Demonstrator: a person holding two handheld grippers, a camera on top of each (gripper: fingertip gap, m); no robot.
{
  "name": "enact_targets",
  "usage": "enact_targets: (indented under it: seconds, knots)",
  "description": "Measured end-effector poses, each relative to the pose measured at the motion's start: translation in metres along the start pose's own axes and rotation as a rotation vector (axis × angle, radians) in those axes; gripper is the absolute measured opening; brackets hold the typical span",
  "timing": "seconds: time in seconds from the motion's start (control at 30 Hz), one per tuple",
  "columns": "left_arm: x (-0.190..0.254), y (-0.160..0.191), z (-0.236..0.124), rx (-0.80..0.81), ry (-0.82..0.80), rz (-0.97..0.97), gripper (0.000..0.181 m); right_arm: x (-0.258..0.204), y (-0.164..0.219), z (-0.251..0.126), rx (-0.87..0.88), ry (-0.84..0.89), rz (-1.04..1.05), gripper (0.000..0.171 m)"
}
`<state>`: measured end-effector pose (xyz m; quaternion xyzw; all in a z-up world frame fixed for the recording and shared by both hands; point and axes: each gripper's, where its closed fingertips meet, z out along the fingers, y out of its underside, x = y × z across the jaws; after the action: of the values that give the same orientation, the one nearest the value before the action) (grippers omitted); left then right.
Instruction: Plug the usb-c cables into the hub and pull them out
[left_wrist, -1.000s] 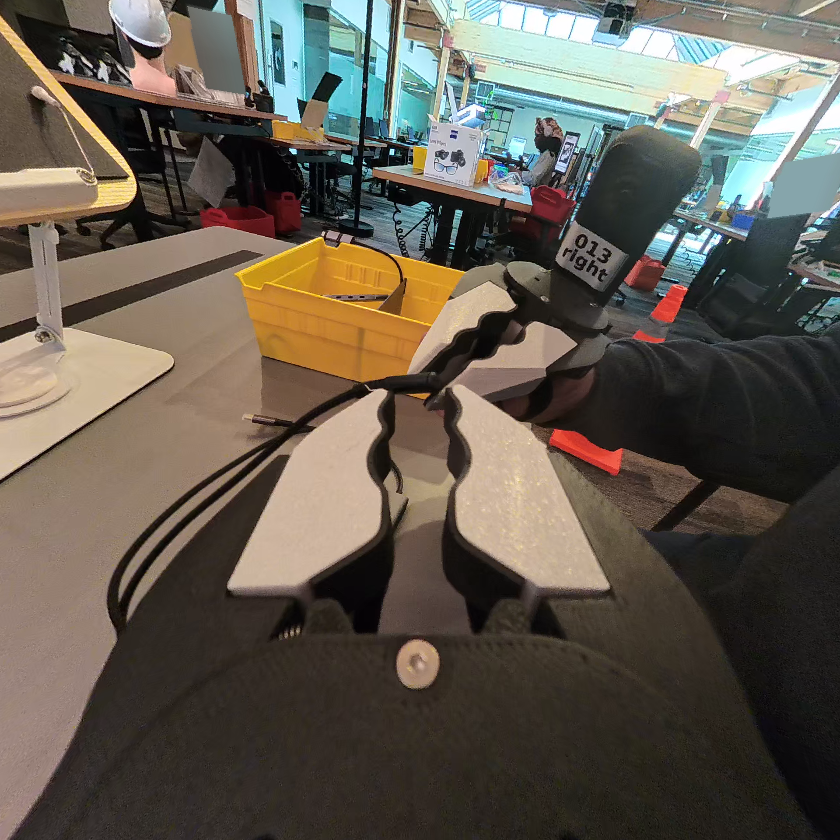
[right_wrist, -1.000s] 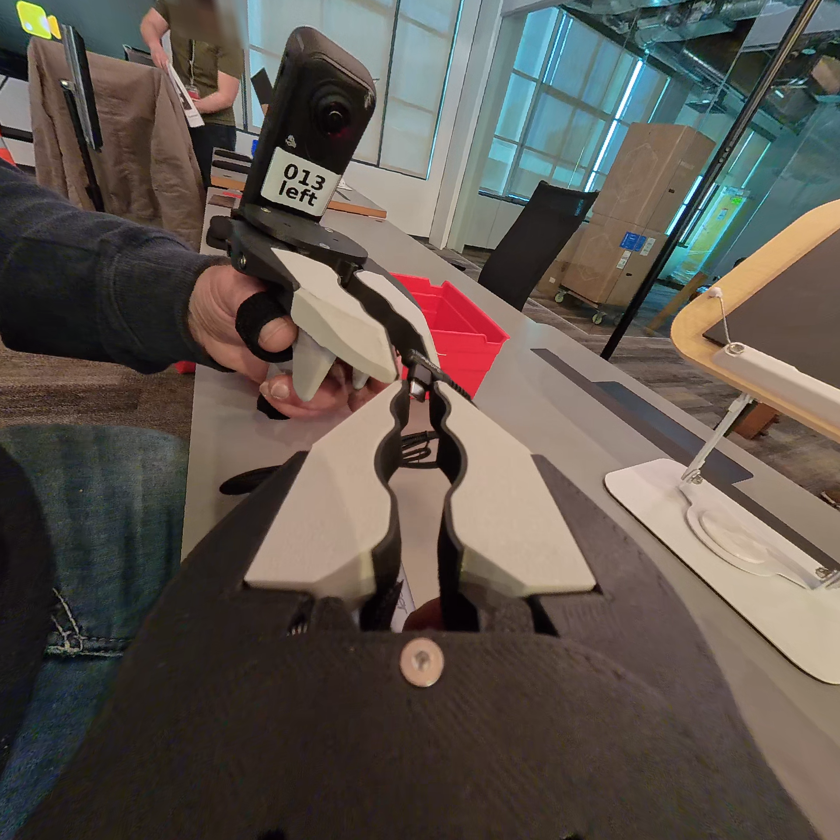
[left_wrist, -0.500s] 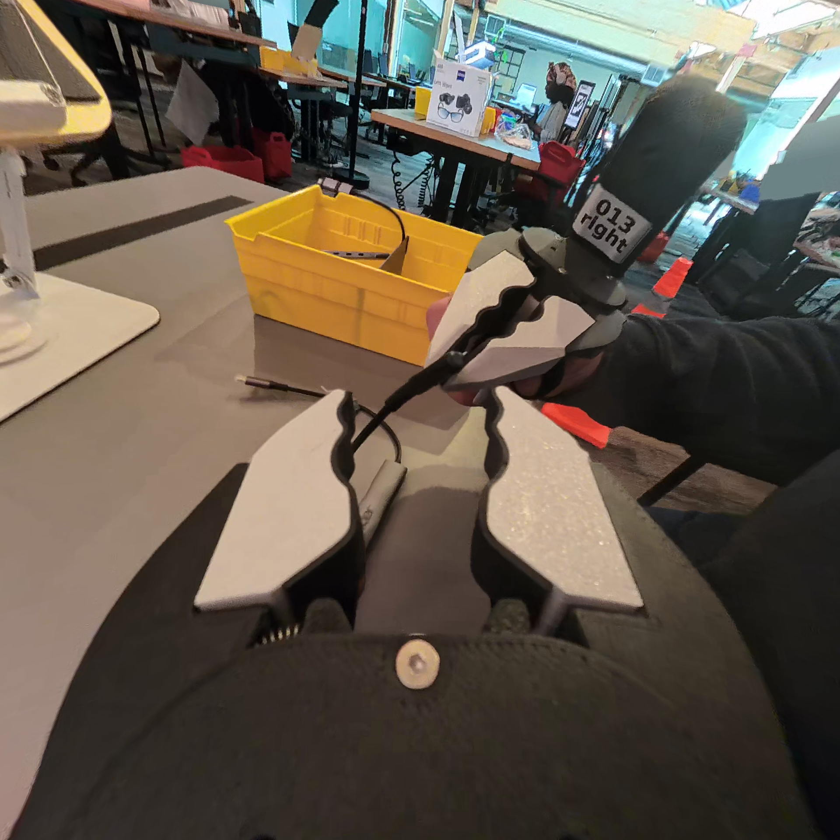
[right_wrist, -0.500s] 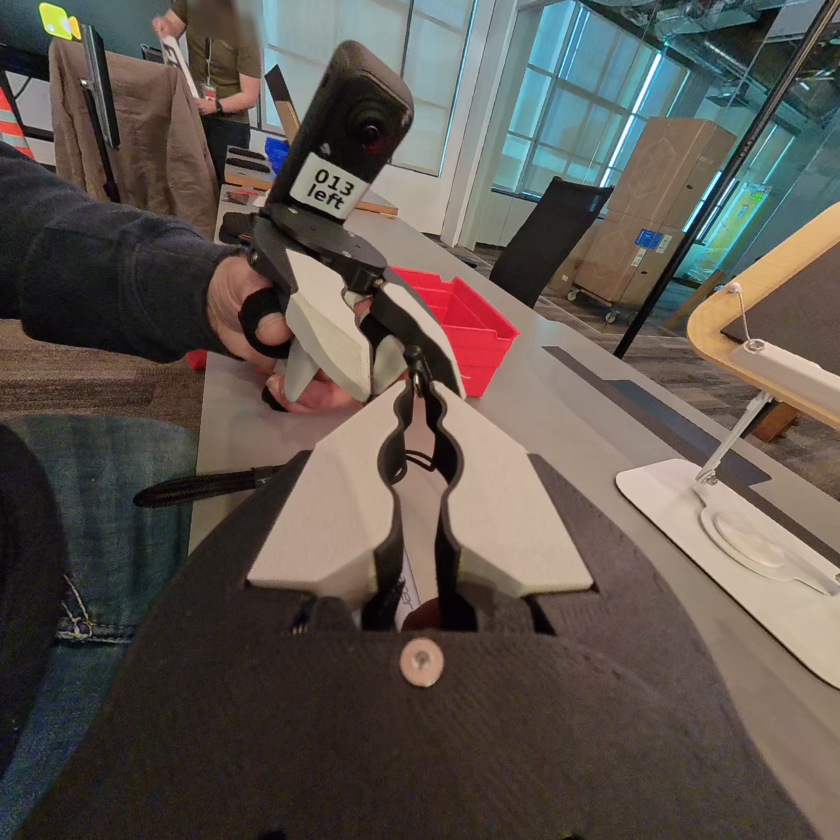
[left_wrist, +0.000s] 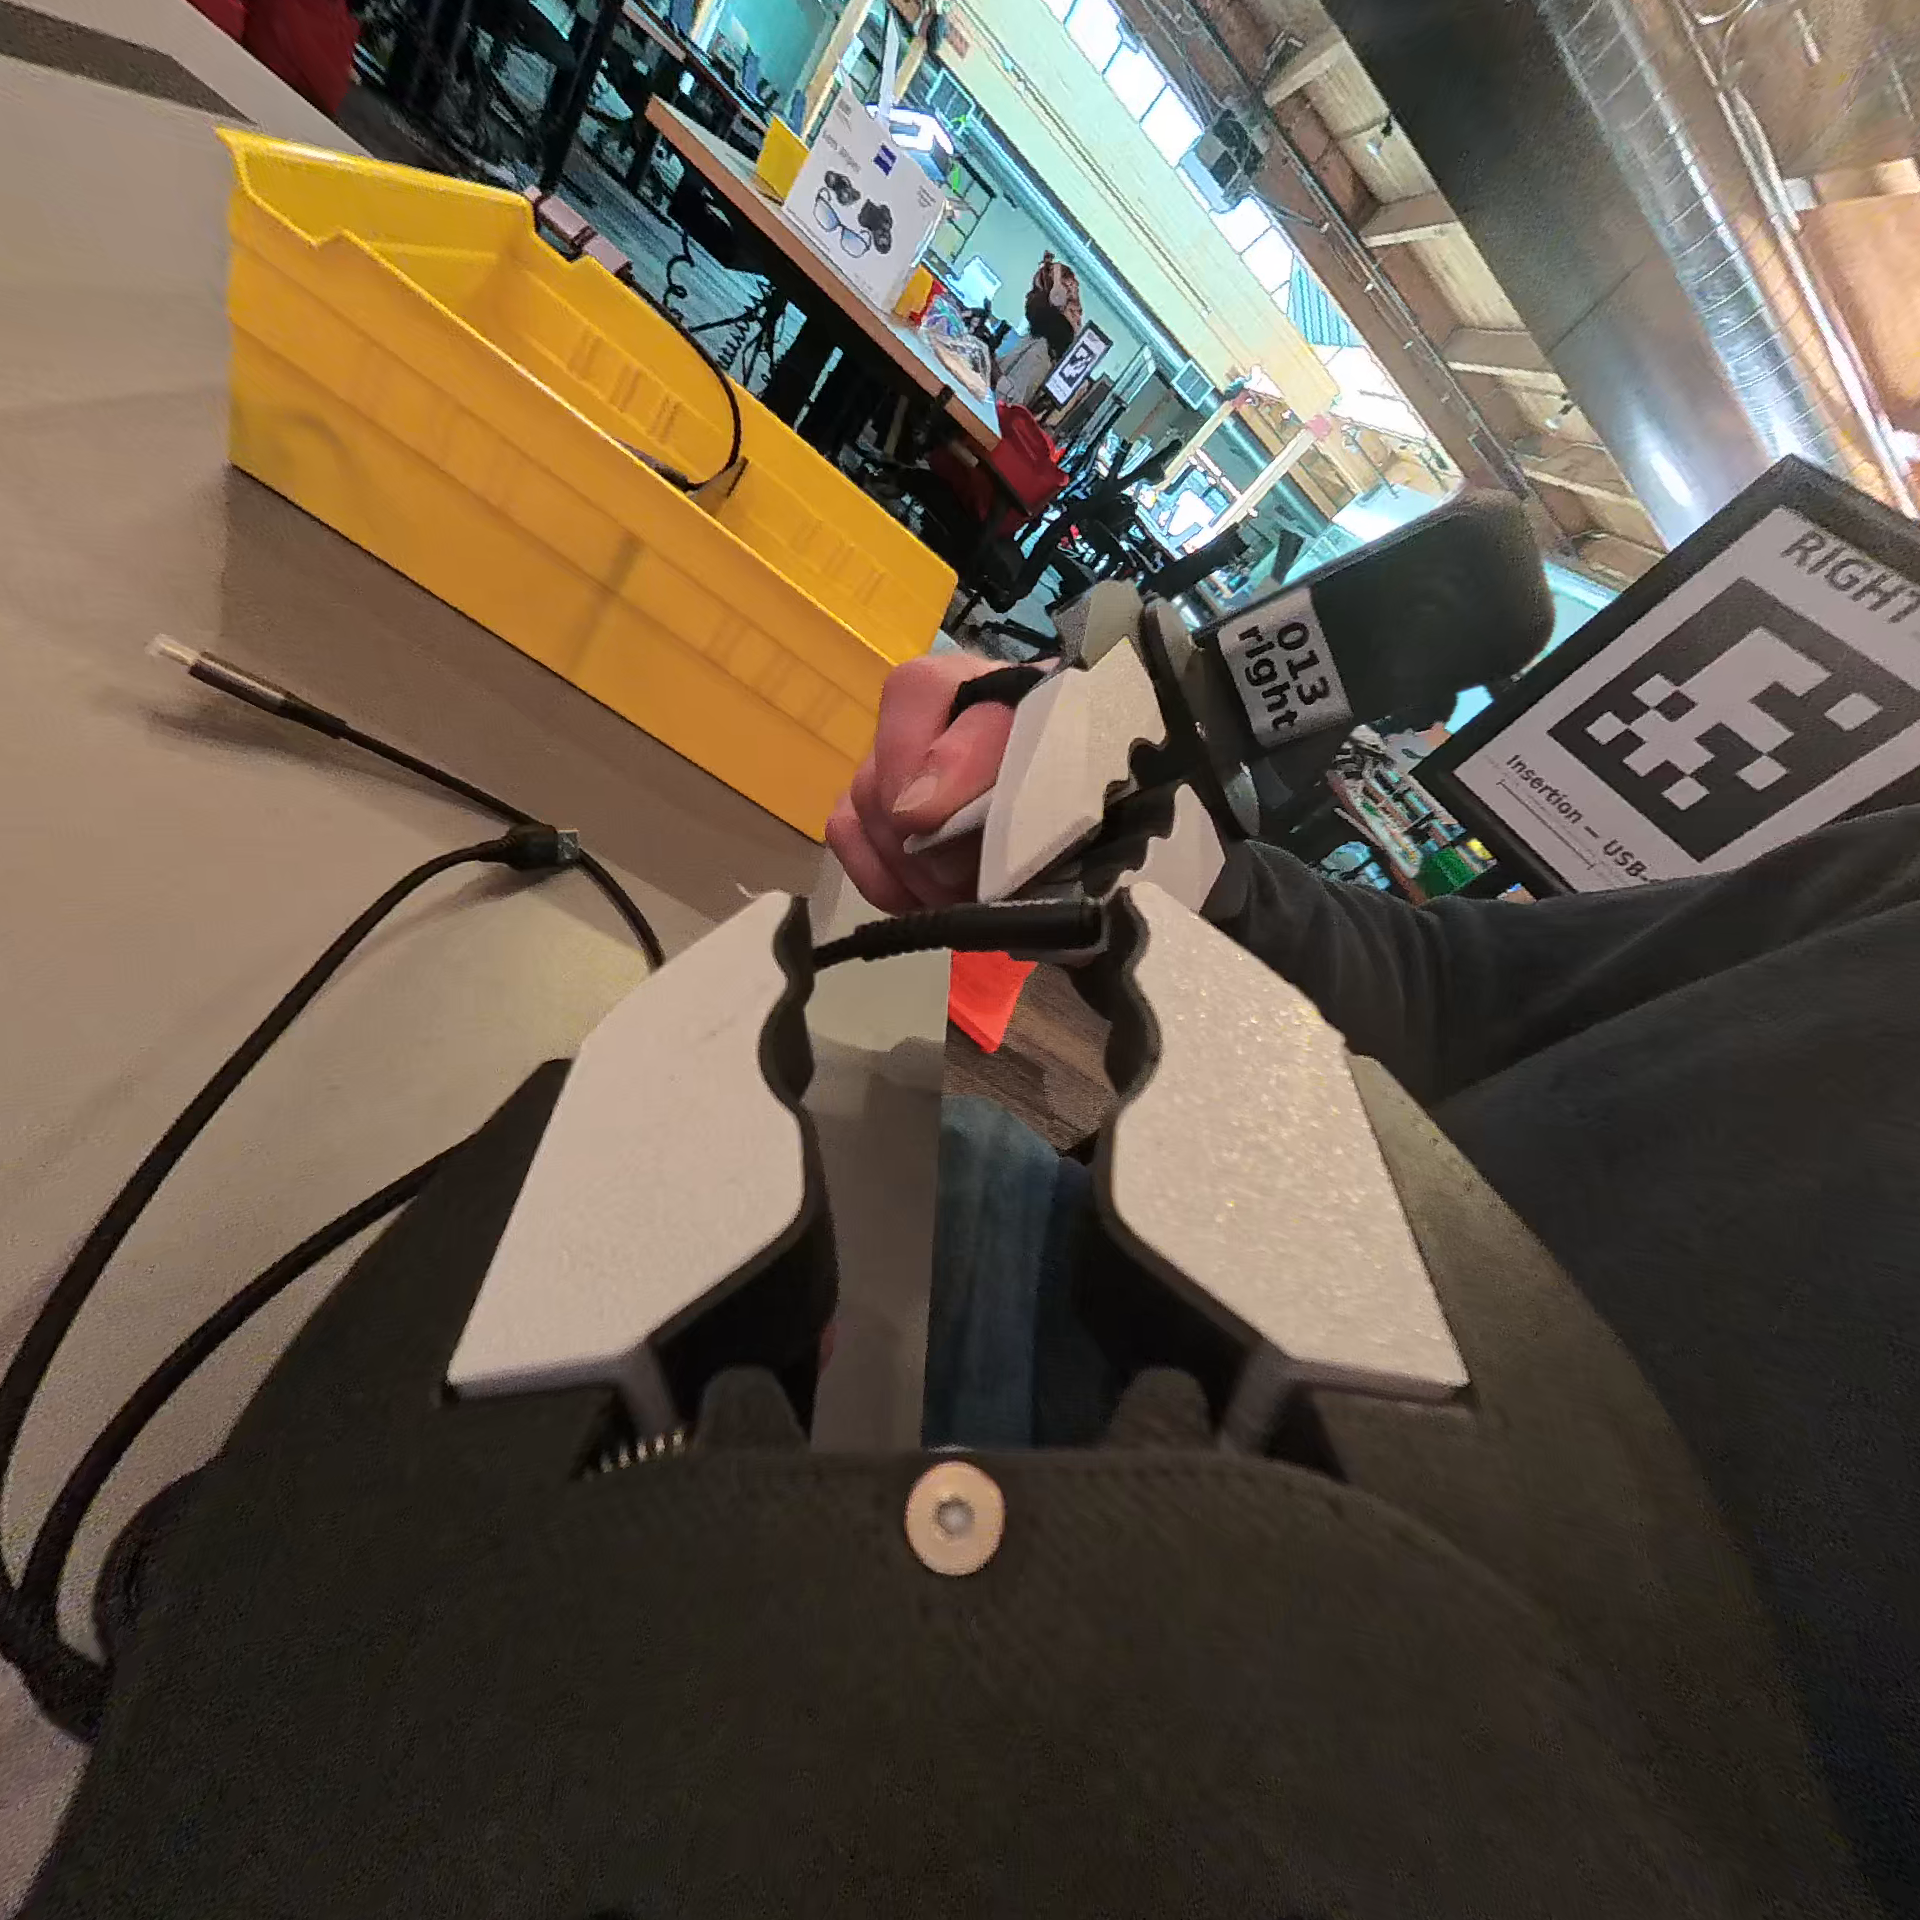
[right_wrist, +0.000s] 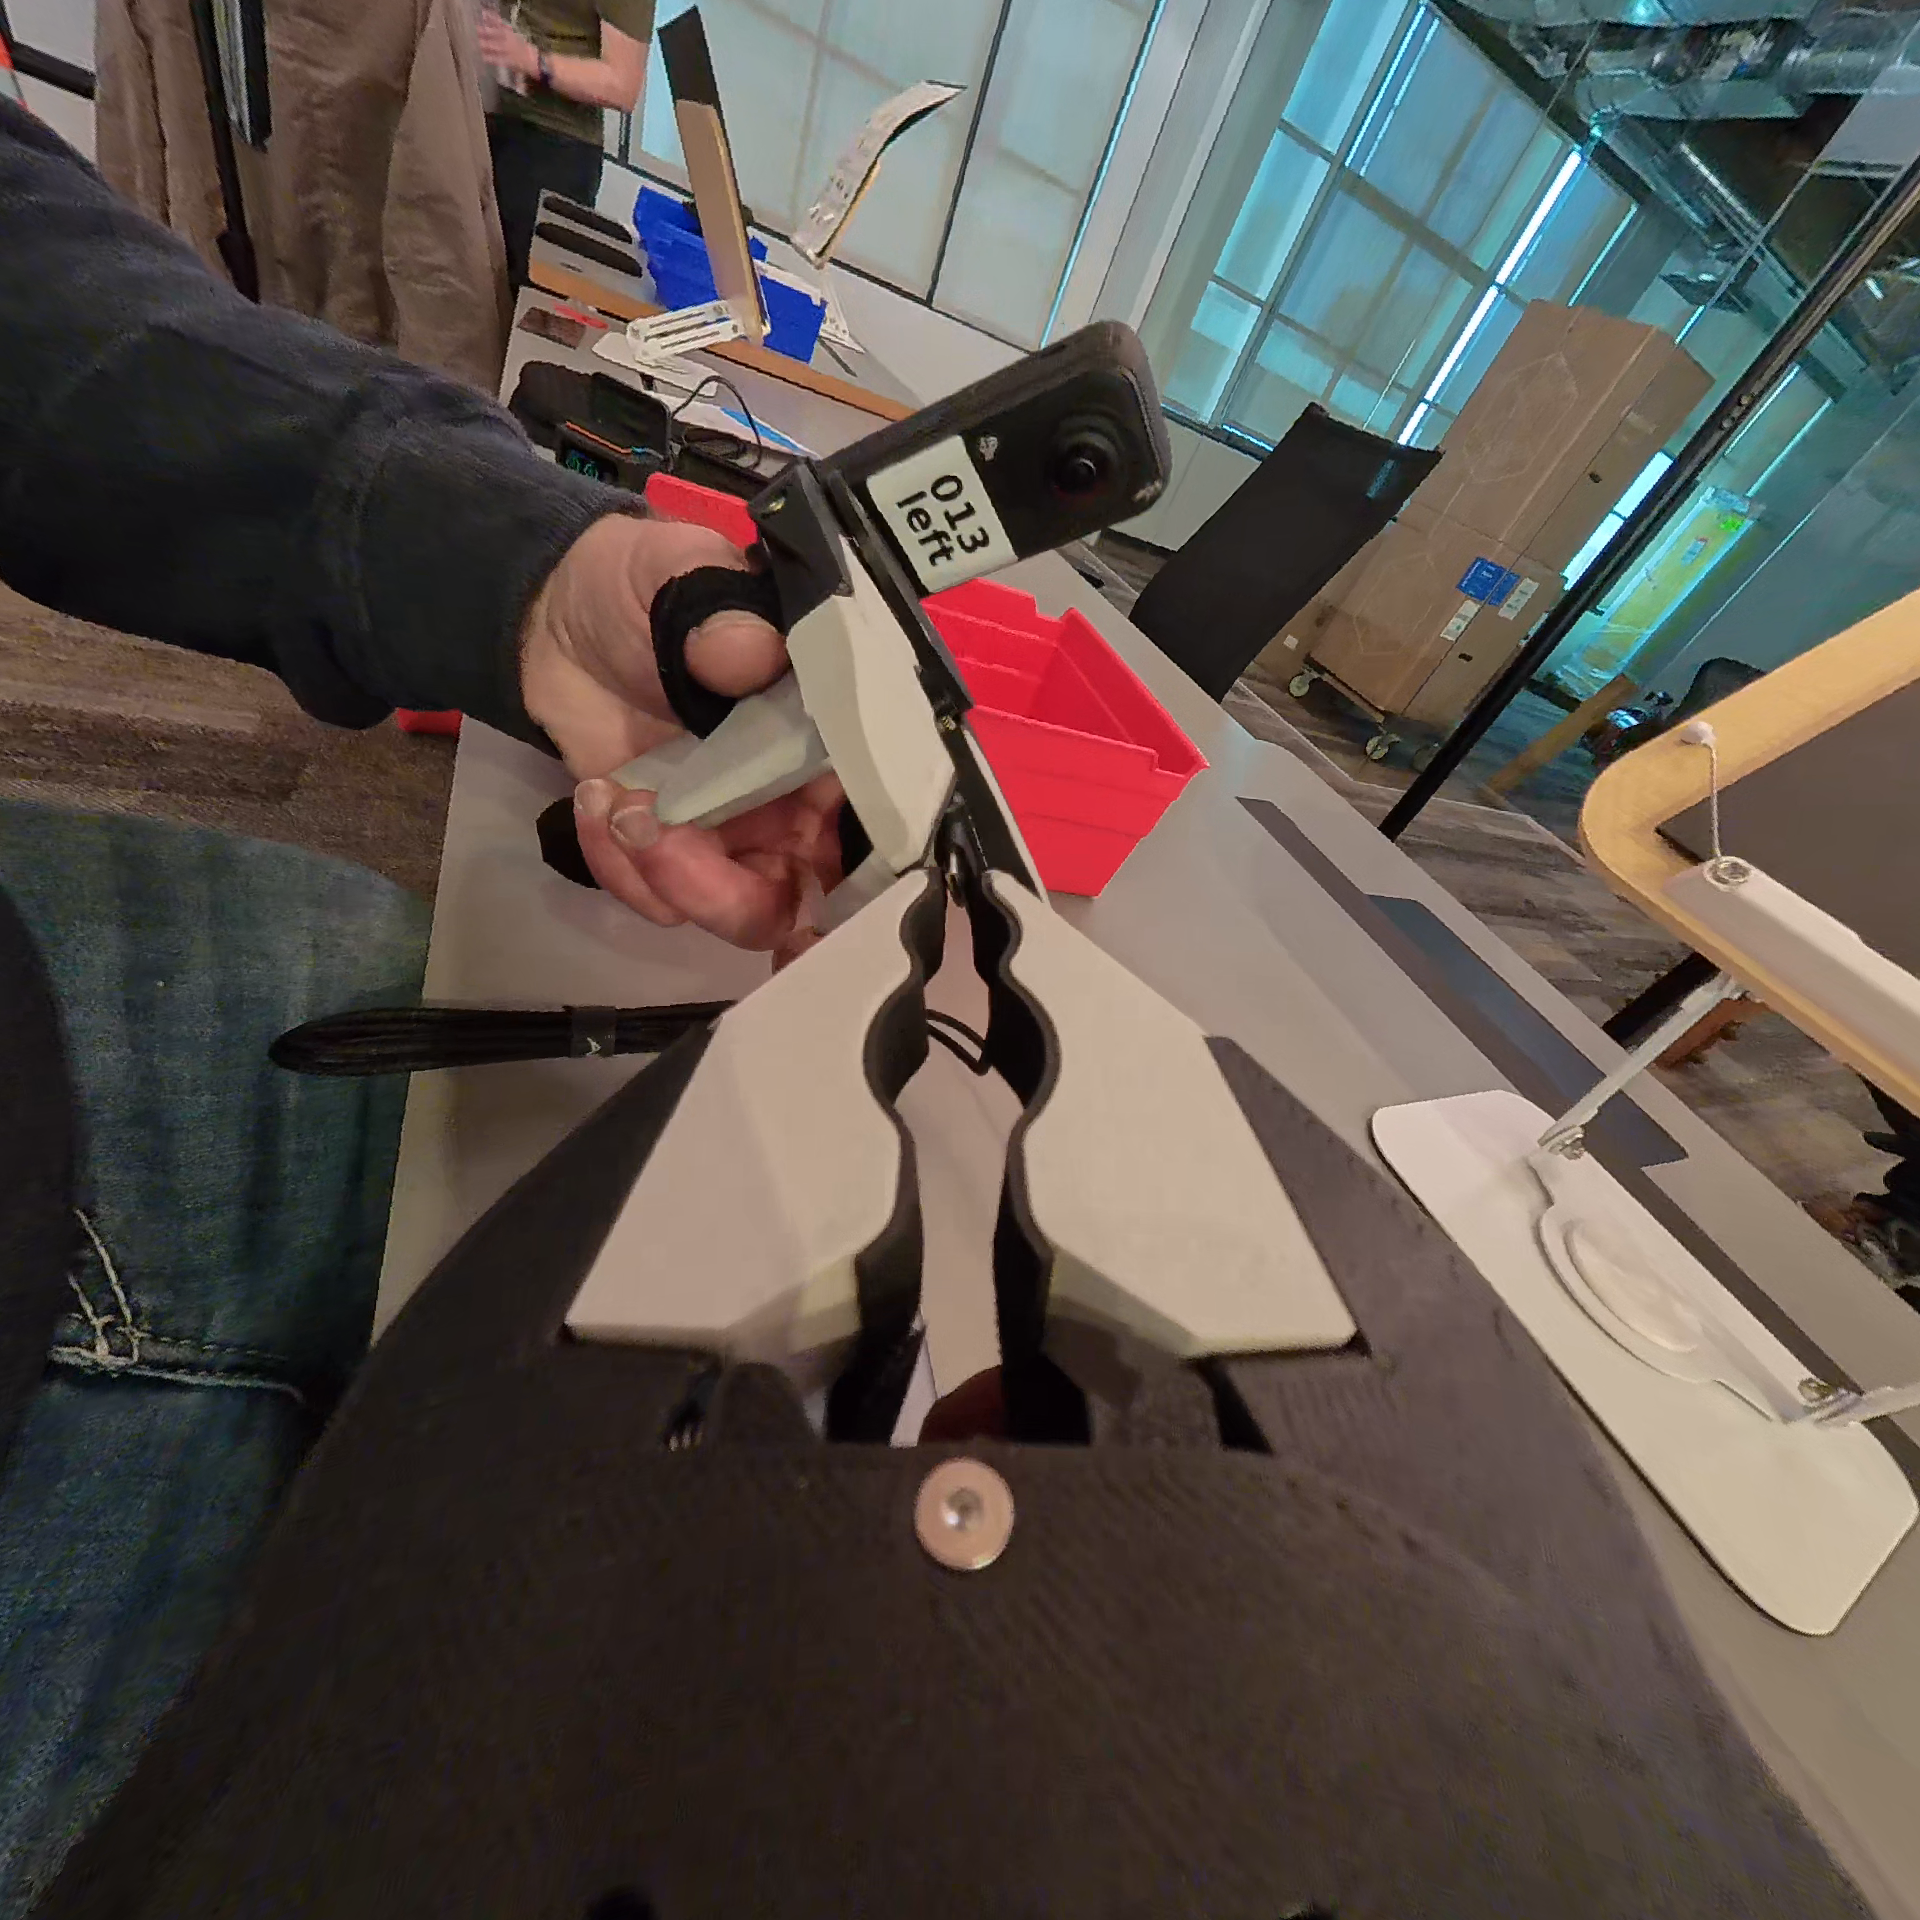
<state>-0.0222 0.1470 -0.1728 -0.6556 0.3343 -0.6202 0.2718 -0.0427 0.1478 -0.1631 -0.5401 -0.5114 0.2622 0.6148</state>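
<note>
Cable (left_wrist: 966, 925) plug pinched between the nearly meeting tips of the right claw (right_wrist: 961, 883), up in the air off the table (left_wrist: 208, 935) edge. Stretched straight across the mouth of the left claw (left_wrist: 956, 914): fingers wide apart, gripping nothing, plug end at or just beside its right fingertip, contact not clear.

Likely a moment between unplugging and plugging. To do it well:
- Keep the pinch on the stiff plug shell, not on the soft braid behind it.
- Hold the plug square to the port before pushing. Push or pull along the plug's own line, with no twisting.
- Close the left claw on the hub first, so as to brace it against the pull.
- Mind the slack looping back over the table, lest it snag.

Farther out: two more cable ends lying loose on the table, one near (left_wrist: 551, 844) and one beyond (left_wrist: 171, 652). Then a yellow bin (left_wrist: 520, 468) with a cord trailing into it. In the right wrist view, a tied bundle (right_wrist: 488, 1034) of black cord beside the claw, and a red bin (right_wrist: 1060, 748) behind.

Hub not seen in either view, possibly under the claw bodies. Plug's metal tip masked by the fingertips, so facing and depth of grip unknown. Something pale and red deep between the right claw's fingers, too hidden to name.
</note>
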Motion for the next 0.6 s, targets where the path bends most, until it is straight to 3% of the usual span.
enact_targets:
  seconds: [0.53,0.6]
  knots:
    - [0.0014,0.0027,-0.0013,0.006,0.073,-0.058,0.043,0.0002,0.0023,-0.0005,-0.012,0.011,-0.039,0.001]
    - [0.0009,-0.0011,-0.0037,0.022,0.081,-0.074,0.05,0.0012,-0.0011,-0.0017,0.005,0.01,-0.025,0.001]
